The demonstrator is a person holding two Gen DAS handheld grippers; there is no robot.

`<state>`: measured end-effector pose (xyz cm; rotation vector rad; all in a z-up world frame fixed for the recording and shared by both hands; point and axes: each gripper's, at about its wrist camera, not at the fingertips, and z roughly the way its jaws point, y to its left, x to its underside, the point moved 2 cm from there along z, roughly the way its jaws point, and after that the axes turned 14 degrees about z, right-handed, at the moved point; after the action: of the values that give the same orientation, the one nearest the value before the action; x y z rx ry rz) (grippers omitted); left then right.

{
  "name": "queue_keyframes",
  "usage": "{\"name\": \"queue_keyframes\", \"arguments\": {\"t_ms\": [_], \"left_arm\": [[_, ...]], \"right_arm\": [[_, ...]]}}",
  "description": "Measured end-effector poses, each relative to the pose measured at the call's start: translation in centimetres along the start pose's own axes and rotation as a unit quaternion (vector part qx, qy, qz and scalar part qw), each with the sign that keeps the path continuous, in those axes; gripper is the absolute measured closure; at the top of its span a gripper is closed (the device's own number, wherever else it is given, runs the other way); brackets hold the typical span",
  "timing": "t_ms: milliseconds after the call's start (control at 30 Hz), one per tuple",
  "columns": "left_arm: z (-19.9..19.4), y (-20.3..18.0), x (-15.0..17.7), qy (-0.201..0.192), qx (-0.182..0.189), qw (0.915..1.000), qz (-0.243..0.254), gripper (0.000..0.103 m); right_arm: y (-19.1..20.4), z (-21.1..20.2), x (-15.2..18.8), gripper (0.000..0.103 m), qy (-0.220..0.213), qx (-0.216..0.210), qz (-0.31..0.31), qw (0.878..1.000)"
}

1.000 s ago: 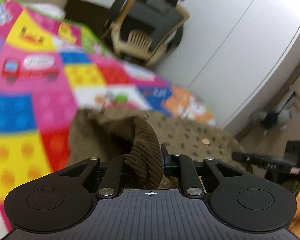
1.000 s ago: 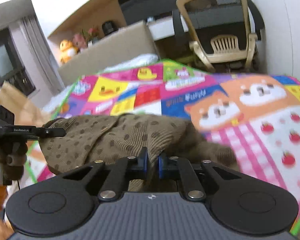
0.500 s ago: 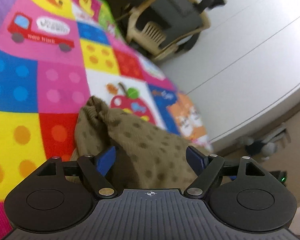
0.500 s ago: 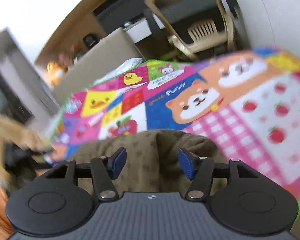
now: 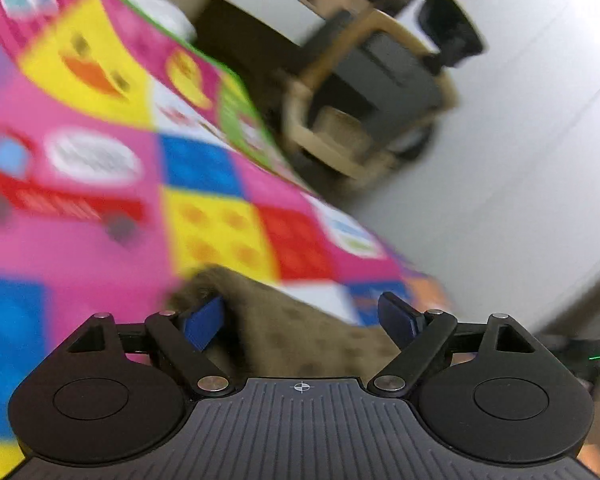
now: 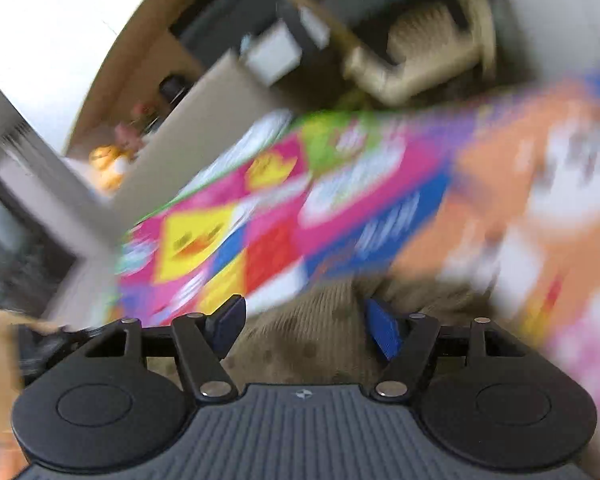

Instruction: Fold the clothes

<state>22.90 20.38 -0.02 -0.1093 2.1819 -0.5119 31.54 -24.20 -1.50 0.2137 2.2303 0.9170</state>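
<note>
1. Blue-padded fingers of the left hand-held gripper (image 5: 300, 320) stand wide apart, gripping nothing — the brown dotted garment (image 5: 300, 336) lies between and below them.
2. Right hand-held gripper (image 6: 304, 320) is likewise spread wide, over the same corduroy garment (image 6: 316, 332).
3. Garment rests on a colourful play mat (image 5: 100, 168) with blurred cartoon squares.
4. Beyond the mat's edge — a beige chair (image 5: 364, 120) beside a white wall (image 5: 520, 140).

Olive-brown dotted garment (image 5: 300, 336) at lower centre; play mat (image 5: 100, 200) in pink, yellow, blue and red squares; tongs (image 5: 300, 322) black with blue pads (image 5: 202, 322).
</note>
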Motion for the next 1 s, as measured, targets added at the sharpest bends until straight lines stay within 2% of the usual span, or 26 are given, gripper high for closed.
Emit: {"name": "queue_keyframes", "arguments": {"t_ms": [67, 167, 233, 333, 433, 467, 533, 567, 633, 767, 933, 1000], "left_arm": [[-0.6, 1.0, -0.1, -0.001, -0.032, 0.9995, -0.001, 0.015], [-2.5, 0.9, 0.1, -0.015, -0.031, 0.9994, 0.000, 0.013], [-3.7, -0.8, -0.1, -0.034, -0.004, 0.9992, 0.020, 0.011], [-4.1, -4.7, -0.2, -0.052, 0.069, 0.9942, 0.065, 0.009], [-2.0, -7.9, 0.9, -0.019, 0.138, 0.9846, 0.105, 0.006], [-0.7, -8.1, 1.5, 0.002, 0.130, 0.9856, 0.108, 0.006], [2.4, -7.2, 2.9, 0.055, 0.071, 0.9923, 0.085, 0.006], [3.2, -6.6, 3.3, 0.070, 0.055, 0.9936, 0.070, 0.006], [3.7, -5.9, 3.9, 0.071, 0.051, 0.9950, 0.047, 0.006], [4.1, -5.3, 4.1, 0.070, 0.058, 0.9954, 0.031, 0.006], [4.5, -4.9, 4.2, 0.065, 0.064, 0.9954, 0.028, 0.005], [4.0, -4.8, 4.3, 0.061, 0.068, 0.9954, 0.028, 0.005]], "right_arm": [[0.3, 0.2, -0.6, 0.035, -0.033, 0.051, -0.031, 0.998], [0.2, -0.8, -0.4, 0.035, -0.049, 0.067, -0.059, 0.995], [0.6, -1.5, 0.4, 0.034, -0.052, 0.070, -0.078, 0.993], [2.2, -2.5, 1.8, 0.030, -0.059, 0.058, -0.111, 0.990], [4.8, -2.8, 3.6, 0.024, -0.056, 0.021, -0.146, 0.987], [5.5, -2.7, 4.1, 0.022, -0.051, 0.013, -0.155, 0.987], [6.1, -1.6, 5.4, 0.022, -0.037, 0.019, -0.167, 0.985], [6.1, -1.1, 6.0, 0.022, -0.030, 0.028, -0.169, 0.985], [5.8, -0.3, 7.1, 0.021, -0.013, 0.046, -0.171, 0.984], [5.5, 0.0, 9.4, 0.000, 0.020, 0.060, -0.189, 0.980], [4.2, 1.4, 11.1, 0.000, 0.058, 0.110, -0.169, 0.978], [4.0, 1.5, 11.0, 0.000, 0.057, 0.114, -0.147, 0.981]]}}
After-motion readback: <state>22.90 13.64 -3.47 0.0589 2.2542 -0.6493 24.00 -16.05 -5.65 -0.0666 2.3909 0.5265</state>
